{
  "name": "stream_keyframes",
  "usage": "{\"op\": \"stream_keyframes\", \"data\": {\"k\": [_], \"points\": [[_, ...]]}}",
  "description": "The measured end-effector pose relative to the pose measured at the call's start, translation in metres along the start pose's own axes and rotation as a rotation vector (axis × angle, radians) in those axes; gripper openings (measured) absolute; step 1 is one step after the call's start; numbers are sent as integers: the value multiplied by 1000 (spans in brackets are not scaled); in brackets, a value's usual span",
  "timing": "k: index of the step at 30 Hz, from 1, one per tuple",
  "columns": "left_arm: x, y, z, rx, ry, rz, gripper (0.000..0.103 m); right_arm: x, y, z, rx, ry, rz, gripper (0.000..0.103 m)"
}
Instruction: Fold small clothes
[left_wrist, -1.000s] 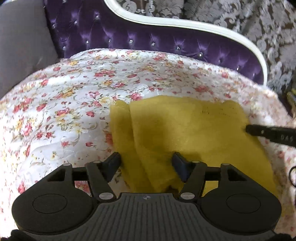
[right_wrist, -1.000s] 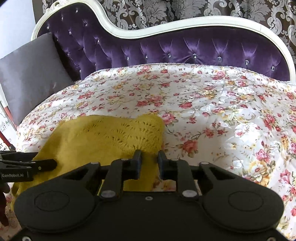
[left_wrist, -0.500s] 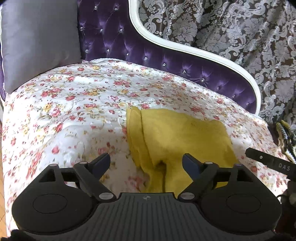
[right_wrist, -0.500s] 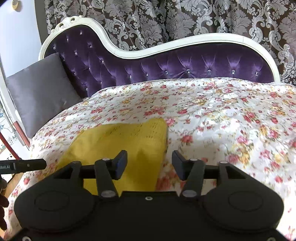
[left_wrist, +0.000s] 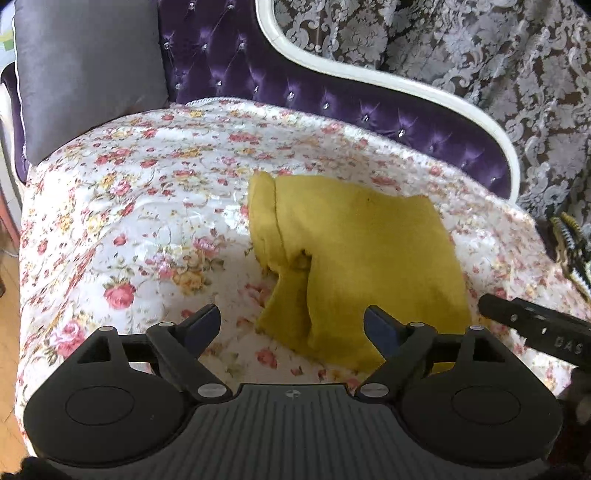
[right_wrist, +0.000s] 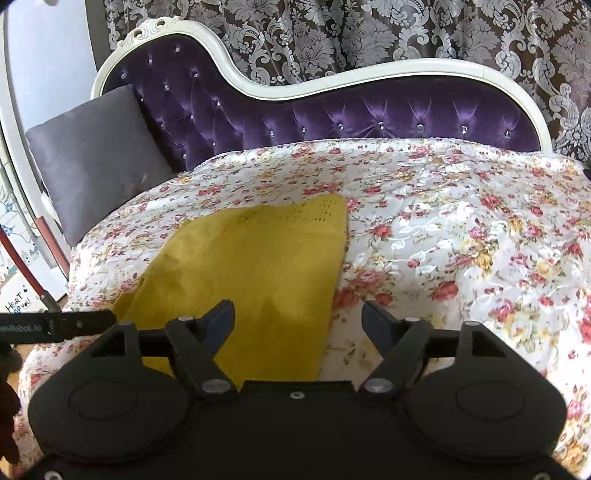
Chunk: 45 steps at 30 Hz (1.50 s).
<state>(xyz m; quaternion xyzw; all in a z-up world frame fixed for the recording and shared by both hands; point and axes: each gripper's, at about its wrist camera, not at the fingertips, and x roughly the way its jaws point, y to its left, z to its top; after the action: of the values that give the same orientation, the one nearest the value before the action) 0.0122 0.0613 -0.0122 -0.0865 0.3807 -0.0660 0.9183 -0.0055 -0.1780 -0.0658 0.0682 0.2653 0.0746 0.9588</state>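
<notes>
Fold looks laid; my left gripper is wide open w/ nothing in it, my right gripper has just been opening and is empty too; the yellow knit lies folded mid-frame on the floral cover. Next, I'd judge, tidy the loose flap at its lower-left edge, or fold again; hard to tell through the fisheye. Grey cushion upper left, purple sofa back behind; nothing blocks me.

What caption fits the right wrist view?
Open right gripper above a folded yellow garment on a floral bedspread.
</notes>
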Motion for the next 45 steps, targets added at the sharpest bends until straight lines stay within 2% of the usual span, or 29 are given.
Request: {"op": "stream_keyframes", "data": {"k": [9, 16, 24, 35, 45], "points": [[0, -6, -1, 3, 47, 116, 84, -2, 3, -1, -3, -2, 0, 84], [-2, -10, -2, 13, 59, 155, 84, -2, 5, -2, -15, 4, -2, 88], [-3, -12, 1, 25, 74, 245, 84, -2, 7, -3, -27, 8, -12, 92], [-7, -16, 2, 51, 62, 279, 84, -3, 8, -2, -34, 8, -19, 95], [-8, -18, 3, 58, 66, 260, 84, -2, 6, 0, -47, 27, -24, 98]]}}
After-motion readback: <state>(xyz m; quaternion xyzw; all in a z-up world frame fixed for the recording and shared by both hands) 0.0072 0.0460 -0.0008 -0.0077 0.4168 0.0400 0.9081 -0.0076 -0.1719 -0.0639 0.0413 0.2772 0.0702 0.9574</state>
